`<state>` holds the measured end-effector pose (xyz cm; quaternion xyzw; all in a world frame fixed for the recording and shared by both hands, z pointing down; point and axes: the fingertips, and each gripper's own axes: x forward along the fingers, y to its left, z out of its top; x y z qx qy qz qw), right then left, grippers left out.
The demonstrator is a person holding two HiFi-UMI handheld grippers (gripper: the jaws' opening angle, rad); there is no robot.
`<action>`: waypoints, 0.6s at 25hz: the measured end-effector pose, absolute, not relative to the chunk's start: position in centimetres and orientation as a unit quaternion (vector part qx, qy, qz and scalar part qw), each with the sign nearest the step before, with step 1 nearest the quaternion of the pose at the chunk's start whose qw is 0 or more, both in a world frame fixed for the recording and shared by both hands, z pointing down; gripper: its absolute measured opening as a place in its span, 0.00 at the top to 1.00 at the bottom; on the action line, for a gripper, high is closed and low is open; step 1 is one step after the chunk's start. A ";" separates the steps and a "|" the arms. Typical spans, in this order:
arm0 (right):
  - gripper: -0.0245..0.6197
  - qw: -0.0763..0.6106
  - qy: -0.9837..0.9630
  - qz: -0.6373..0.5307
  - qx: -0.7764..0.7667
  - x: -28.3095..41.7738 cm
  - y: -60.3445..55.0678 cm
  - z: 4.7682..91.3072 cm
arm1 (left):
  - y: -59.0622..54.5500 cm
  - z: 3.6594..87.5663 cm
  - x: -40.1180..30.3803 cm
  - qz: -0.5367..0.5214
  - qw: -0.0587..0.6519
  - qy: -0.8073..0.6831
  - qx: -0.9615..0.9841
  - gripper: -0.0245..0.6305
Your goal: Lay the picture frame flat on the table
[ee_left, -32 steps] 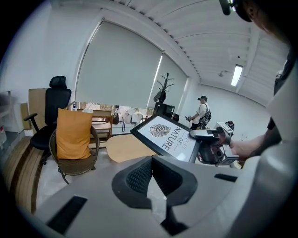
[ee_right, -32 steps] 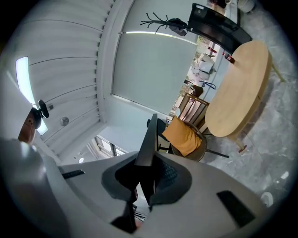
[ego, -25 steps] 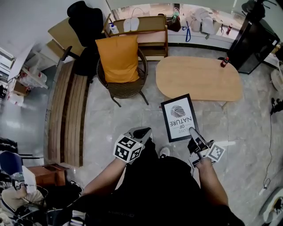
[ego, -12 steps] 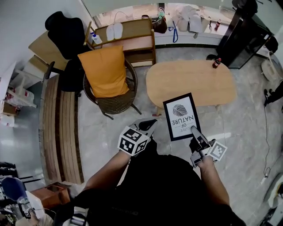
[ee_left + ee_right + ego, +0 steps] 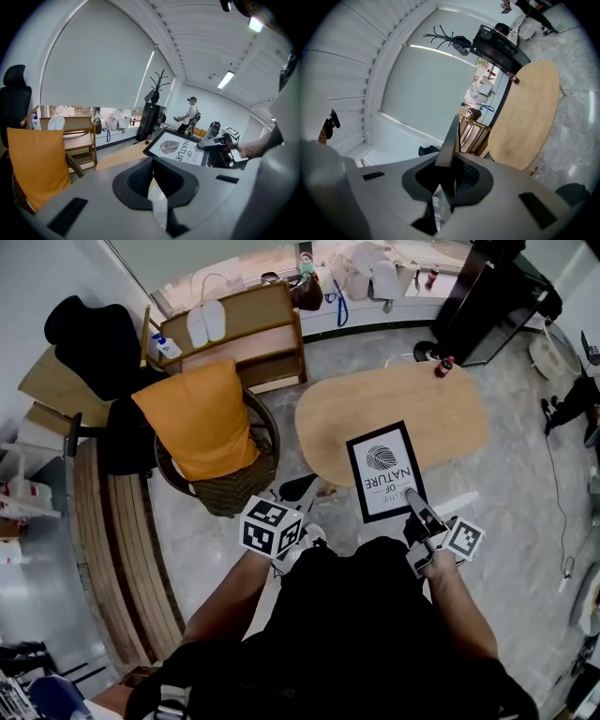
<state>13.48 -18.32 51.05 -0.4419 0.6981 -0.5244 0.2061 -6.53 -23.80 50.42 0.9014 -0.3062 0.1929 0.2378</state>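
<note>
Head view showed the right gripper [image 5: 424, 514] clamped on the picture frame's [image 5: 385, 472] near edge. The frame's long axis ran toward twelve o'clock over the table's [image 5: 412, 395] near rim. The left gripper [image 5: 298, 489], closed and empty, sat at nine o'clock.

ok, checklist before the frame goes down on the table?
1. Grip: right hand-held gripper is shut on the lower edge of the picture frame. Ok.
2. Landing spot: the near half of the table is bare wood. Ok.
3. Obstacles: the bottle stands at the table's far end, apart from the frame. Ok.
4. Frame position: in the head view it overlaps the table's near edge. Its height above the top: cannot tell.
5. Left hand-held gripper: shut, empty, clear of the frame. Ok.
6. Frame flat on the table: not ok, it is held in the air, tilted.
</note>
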 end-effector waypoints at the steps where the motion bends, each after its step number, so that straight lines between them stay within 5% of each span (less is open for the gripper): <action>1: 0.91 0.203 0.691 -0.530 -0.448 13.6 -18.8 51.6 | -24.1 50.5 -6.4 0.194 0.240 -0.301 0.902 0.96; 15: 0.91 0.104 0.577 -0.663 -0.465 14.5 -32.0 72.0 | -30.4 55.5 -7.9 0.225 0.310 -0.348 0.856 0.96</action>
